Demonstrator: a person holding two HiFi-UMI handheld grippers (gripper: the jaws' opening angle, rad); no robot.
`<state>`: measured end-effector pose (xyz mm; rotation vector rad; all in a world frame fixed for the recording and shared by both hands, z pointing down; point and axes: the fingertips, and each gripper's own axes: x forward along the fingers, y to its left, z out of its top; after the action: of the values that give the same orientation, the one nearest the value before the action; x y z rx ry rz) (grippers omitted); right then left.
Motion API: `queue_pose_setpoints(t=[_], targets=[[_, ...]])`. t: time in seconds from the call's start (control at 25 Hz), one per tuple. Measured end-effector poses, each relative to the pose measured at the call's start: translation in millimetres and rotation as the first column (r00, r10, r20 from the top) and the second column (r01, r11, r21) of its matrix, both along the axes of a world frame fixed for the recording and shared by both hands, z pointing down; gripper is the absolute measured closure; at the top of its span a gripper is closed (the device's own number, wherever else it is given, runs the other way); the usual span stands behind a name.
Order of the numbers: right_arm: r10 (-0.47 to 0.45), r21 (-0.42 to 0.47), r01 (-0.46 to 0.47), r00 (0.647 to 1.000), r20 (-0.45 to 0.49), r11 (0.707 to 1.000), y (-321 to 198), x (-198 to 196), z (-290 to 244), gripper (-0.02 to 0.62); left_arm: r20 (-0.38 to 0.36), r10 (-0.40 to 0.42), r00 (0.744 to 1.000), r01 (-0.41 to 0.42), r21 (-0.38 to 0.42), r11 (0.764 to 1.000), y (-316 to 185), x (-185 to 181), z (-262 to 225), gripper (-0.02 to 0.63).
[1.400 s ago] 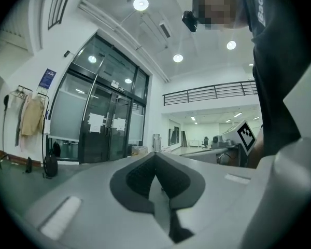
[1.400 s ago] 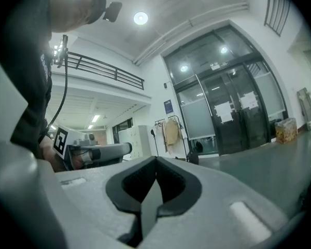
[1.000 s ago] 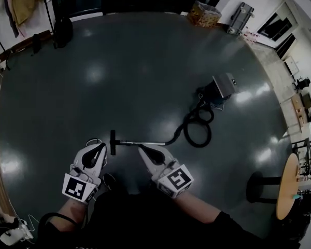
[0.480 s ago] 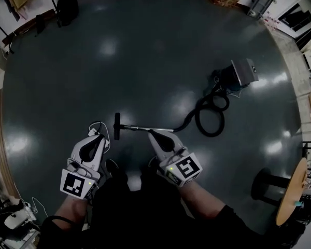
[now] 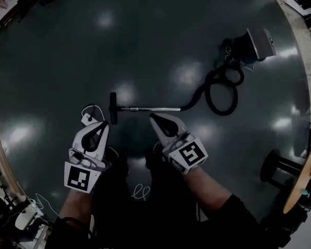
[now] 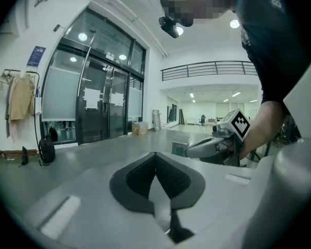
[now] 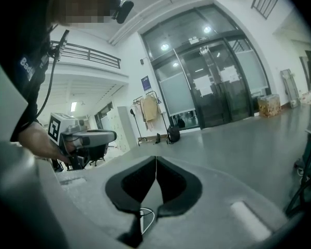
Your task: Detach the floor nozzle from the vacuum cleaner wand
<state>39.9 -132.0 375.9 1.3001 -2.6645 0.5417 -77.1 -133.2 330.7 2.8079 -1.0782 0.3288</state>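
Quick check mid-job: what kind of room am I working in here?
Probably a large open lobby or hall of an office or lab building: tall glass entrance doors, a railed mezzanine above, and a wide polished floor.

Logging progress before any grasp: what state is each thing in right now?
Nozzle: still on the wand, lying on the floor.
Wand: flat on the floor, joined to nozzle and hose.
Hose: looped once, running to the vacuum.
Vacuum: sitting on the floor.
Left gripper: shut, empty.
Right gripper: shut, empty.
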Motion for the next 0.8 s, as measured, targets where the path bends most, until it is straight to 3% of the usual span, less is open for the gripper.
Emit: queue_pose_setpoints(t=[0.36, 0.52, 0.68, 0.8], targets=[[-0.071, -0.067, 0.069, 0.997, -0.024, 0.995, -9.9, -13.0, 161.0, 0.575, 0.091, 0.064, 0.994, -0.06, -0.054, 0.997, -18.5, -7.0, 180.2, 0.571], [-0.144, -0.096, 0.141, 0.989, -0.025, 0.985, -12.6, -18.8, 228.1, 0.552, 0.138, 0.14, 0.98, -0.131, -0.072, 0.989, -24.2, -5.0, 260.5, 0.538], [-0.255, -0.112, 0.249, 0.966, -0.048, 0.962, -11.7, -28.1, 292.0, 0.527, 0.197, 0.27, 0.942, -0.253, -0.105, 0.962, -26.1, -1.2, 338.6, 0.506], [-0.344, -0.121, 0.334, 0.935, -0.082, 0.935, -12.9, -34.5, 335.6, 0.509, 0.271, 0.387, 0.882, -0.366, -0.125, 0.922, -24.9, 1.5, 396.0, 0.469]])
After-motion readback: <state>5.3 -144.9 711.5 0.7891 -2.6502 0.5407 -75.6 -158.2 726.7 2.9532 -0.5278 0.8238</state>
